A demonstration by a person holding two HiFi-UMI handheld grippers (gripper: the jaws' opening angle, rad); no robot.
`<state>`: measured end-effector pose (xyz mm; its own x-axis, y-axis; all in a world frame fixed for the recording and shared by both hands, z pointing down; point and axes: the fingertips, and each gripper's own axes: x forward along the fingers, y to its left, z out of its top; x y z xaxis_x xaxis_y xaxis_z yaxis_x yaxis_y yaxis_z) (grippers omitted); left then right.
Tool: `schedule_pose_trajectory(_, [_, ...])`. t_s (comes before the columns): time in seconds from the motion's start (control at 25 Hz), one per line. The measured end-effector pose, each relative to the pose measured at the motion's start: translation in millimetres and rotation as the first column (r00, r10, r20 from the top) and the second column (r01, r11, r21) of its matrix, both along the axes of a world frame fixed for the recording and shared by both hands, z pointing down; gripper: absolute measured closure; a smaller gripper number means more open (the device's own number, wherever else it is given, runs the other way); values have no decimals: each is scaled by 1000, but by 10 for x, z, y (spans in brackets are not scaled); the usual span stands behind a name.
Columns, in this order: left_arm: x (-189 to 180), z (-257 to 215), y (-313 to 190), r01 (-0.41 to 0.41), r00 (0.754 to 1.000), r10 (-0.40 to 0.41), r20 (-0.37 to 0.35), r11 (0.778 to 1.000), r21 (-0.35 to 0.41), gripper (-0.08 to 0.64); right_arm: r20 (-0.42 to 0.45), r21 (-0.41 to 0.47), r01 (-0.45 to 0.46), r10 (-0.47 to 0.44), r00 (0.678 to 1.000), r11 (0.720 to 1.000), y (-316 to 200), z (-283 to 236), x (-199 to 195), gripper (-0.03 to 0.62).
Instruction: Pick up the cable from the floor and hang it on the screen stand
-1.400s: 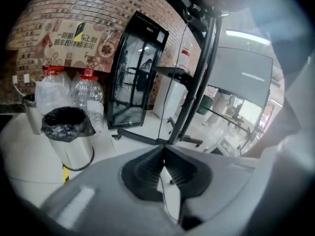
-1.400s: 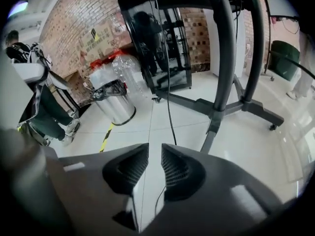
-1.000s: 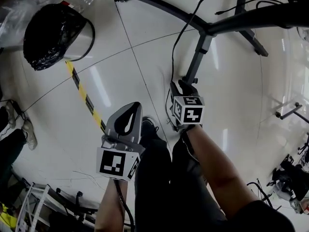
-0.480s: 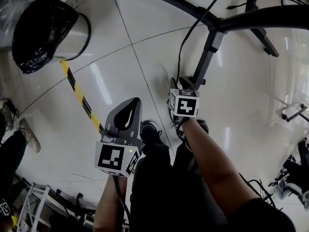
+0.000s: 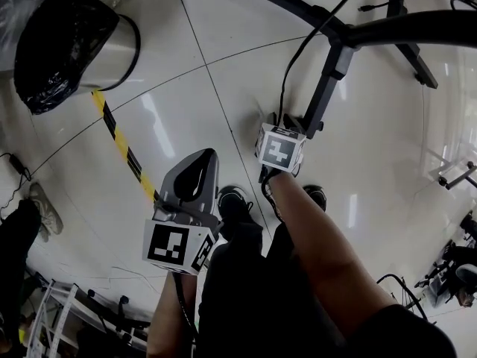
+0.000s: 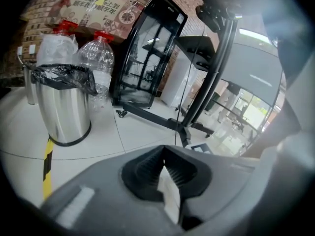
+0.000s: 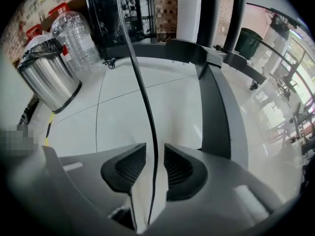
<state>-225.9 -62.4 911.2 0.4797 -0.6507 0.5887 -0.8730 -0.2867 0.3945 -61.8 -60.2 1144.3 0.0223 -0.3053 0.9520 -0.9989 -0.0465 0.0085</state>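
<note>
**Inspector:** Since the earlier frame the right gripper (image 5: pixel 282 129) has travelled toward the upper part of the head view. It now sits just beside the post of the screen stand (image 5: pixel 328 88). State of the jaws?

**Operator:** Right gripper view: jaws drawn in on the cable (image 7: pixel 142 92), which runs up between them. A sliver of floor (image 7: pixel 123 107) shows either side of it at the tips. Left gripper (image 6: pixel 163 151): jaws together, nothing between them, held at lower centre of the head view.

**Inspector:** Location of the cable?

**Operator:** Off the floor at the grip. From there it climbs toward the upper right of the head view, close along the post.

**Inspector:** Recommendation for the step in hand?

**Operator:** Judged to be the carry to the hanging point. Keep the grip firm, as so thin a cable could slide through. Raise it alongside the post and drape it over an arm of the stand. Confirm it rests there before parting the jaws. The left gripper could steady the slack.
</note>
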Motion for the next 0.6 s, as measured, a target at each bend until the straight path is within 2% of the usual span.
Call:
schedule_pose_trajectory(0.12, [12, 34, 46, -14, 1000, 14, 10, 999, -39, 554, 2, -21, 2, -2, 1000, 1000, -7, -43, 2, 569])
schedule_pose_trajectory(0.2, [33, 10, 63, -23, 1000, 24, 16, 998, -57, 554, 50, -1, 12, -12, 999, 1000, 4, -36, -38, 571])
schedule_pose_trajectory(0.32, [70, -151, 5, -25, 1000, 25, 14, 1000, -11, 554, 91, 3, 47, -47, 995, 999, 37, -190, -89, 574])
schedule_pose_trajectory(0.48, [170, -422, 26, -38, 999, 38, 13, 999, -12, 554, 118, 52, 100, -106, 987, 994, 74, -675, -161, 578])
schedule_pose_trajectory(0.6, [289, -688, 29, -47, 999, 47, 12, 999, -10, 554, 161, 104, 102, -118, 980, 989, 81, -1154, -219, 578])
